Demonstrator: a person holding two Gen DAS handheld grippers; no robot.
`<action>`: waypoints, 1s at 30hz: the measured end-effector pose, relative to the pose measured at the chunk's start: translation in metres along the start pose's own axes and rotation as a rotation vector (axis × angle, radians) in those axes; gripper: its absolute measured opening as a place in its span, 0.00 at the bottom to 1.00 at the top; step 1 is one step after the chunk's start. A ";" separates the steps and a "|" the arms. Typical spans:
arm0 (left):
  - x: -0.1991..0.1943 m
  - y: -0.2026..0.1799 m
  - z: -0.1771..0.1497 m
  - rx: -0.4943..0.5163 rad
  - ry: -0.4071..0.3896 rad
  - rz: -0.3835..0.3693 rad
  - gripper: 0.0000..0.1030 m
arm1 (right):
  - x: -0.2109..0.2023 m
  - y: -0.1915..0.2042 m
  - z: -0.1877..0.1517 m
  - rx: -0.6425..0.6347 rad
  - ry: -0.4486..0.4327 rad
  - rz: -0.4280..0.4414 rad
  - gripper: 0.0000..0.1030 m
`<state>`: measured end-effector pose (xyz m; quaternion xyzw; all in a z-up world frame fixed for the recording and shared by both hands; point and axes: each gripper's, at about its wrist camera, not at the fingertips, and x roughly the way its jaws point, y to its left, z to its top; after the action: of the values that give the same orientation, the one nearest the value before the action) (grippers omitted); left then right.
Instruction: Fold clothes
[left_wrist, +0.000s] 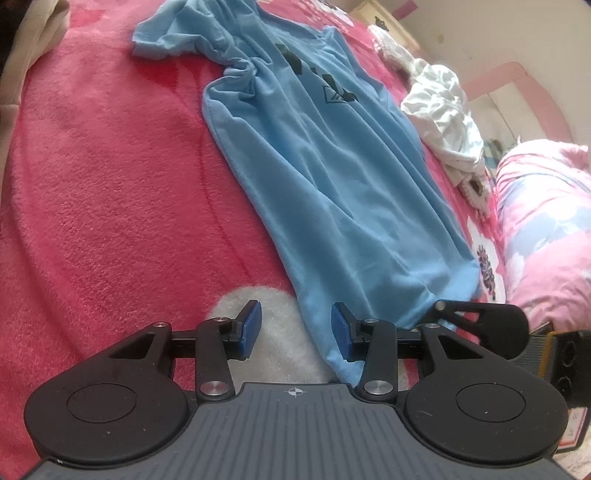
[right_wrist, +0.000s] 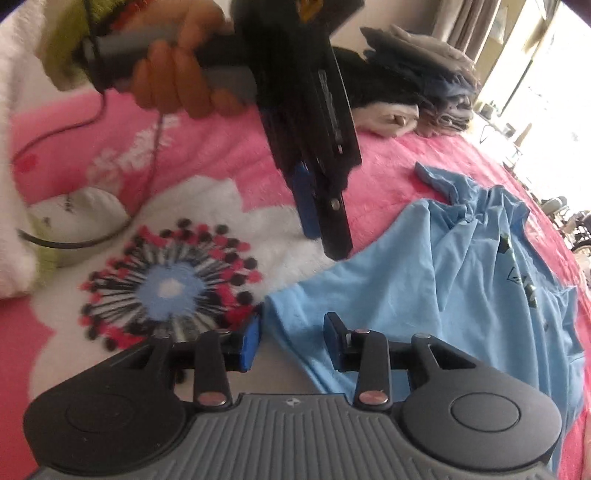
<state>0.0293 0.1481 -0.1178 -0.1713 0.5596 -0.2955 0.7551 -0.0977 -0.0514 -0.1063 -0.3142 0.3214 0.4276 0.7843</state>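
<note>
A light blue T-shirt (left_wrist: 332, 177) with a dark chest print lies lengthwise on the pink fleece blanket (left_wrist: 110, 184), sleeves and collar at the far end. My left gripper (left_wrist: 297, 328) is open at the near hem, and the hem's left corner lies between its blue pads (left_wrist: 249, 328). In the right wrist view the same shirt (right_wrist: 461, 280) spreads to the right. My right gripper (right_wrist: 291, 339) is open at the hem's other corner, with cloth under its right finger. A hand (right_wrist: 177, 81) holds the left gripper (right_wrist: 323, 240), tips down just above the hem.
A crumpled white garment (left_wrist: 443, 118) and a pink floral quilt (left_wrist: 543, 221) lie right of the shirt. A stack of dark and grey clothes (right_wrist: 417, 88) sits at the blanket's far edge. A black cable (right_wrist: 74, 242) trails over the blanket's flower print (right_wrist: 170, 284).
</note>
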 end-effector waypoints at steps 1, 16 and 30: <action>0.000 0.001 0.000 -0.010 -0.002 -0.001 0.40 | 0.000 -0.003 0.001 0.032 -0.004 0.003 0.14; -0.008 0.019 0.013 -0.127 -0.060 -0.009 0.43 | -0.062 -0.012 0.000 0.375 -0.112 0.449 0.04; -0.001 0.053 0.132 -0.347 -0.407 0.307 0.43 | -0.074 -0.010 -0.003 0.386 -0.062 0.449 0.04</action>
<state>0.1673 0.1797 -0.1067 -0.2667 0.4584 -0.0378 0.8470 -0.1211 -0.0931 -0.0484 -0.0673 0.4342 0.5306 0.7248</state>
